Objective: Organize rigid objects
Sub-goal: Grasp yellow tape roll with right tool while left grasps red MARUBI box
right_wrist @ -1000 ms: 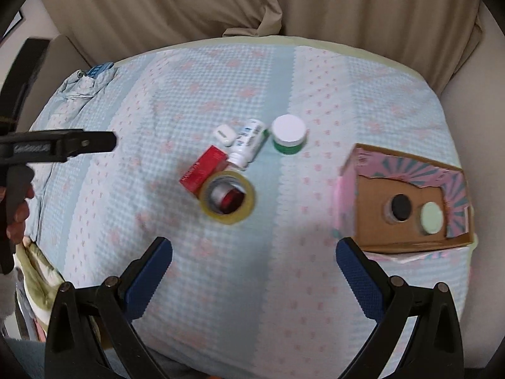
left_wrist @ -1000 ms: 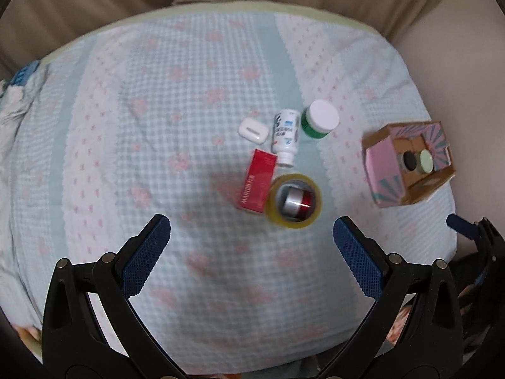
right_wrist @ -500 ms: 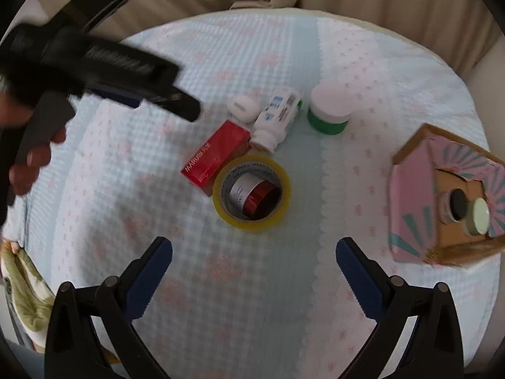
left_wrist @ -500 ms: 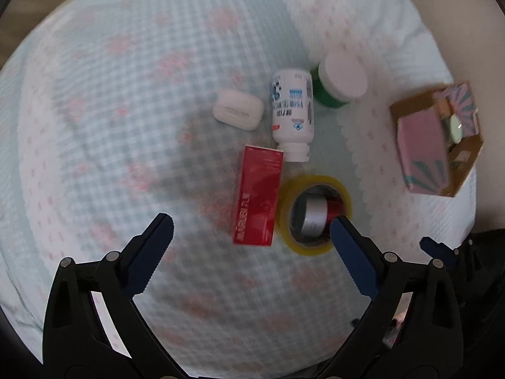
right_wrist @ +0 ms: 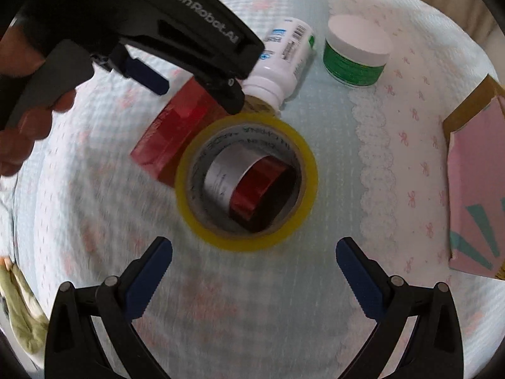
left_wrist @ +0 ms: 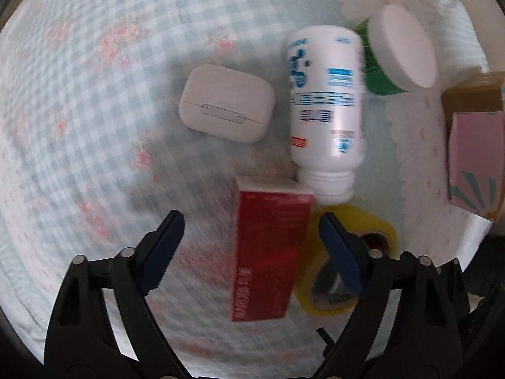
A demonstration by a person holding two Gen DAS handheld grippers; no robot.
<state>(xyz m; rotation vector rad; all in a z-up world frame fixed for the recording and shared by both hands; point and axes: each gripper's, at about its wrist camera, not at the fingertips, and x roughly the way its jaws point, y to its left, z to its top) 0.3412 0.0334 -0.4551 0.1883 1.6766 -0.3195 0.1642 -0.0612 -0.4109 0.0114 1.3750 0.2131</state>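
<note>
Within the preceding second both tools had descended from a high overview to close range above the cluster of items on the quilted cloth (left_wrist: 94, 101). The left gripper (left_wrist: 252, 240) had advanced furthest: its jaws stood wide apart, holding nothing, and straddled the red carton (left_wrist: 268, 252), which lay flat directly between its blue pads (left_wrist: 164, 249). This suggested that the carton was the first item selected for pickup. The right gripper (right_wrist: 254, 265) was likewise fully spread and empty, with the yellow tape roll (right_wrist: 246, 183) just ahead of its tips.

Materials noted:
- Red carton: rectangular card box with sharp edges and a glossy face.
- Tape roll: rigid ring lying flat, with a small red and silver cylinder (right_wrist: 249, 183) resting inside its core.
- White bottle (left_wrist: 326, 107): smooth plastic, lying on its side ahead of the left tool, its neck touching the carton's far end.
- Green jar (right_wrist: 355, 53): ribbed wall, flat white lid, standing upright.
- White case (left_wrist: 225, 107): rounded pebble shape, matte.
- Pink cardboard box (right_wrist: 473, 189): open, at the right tool's far right.
</note>
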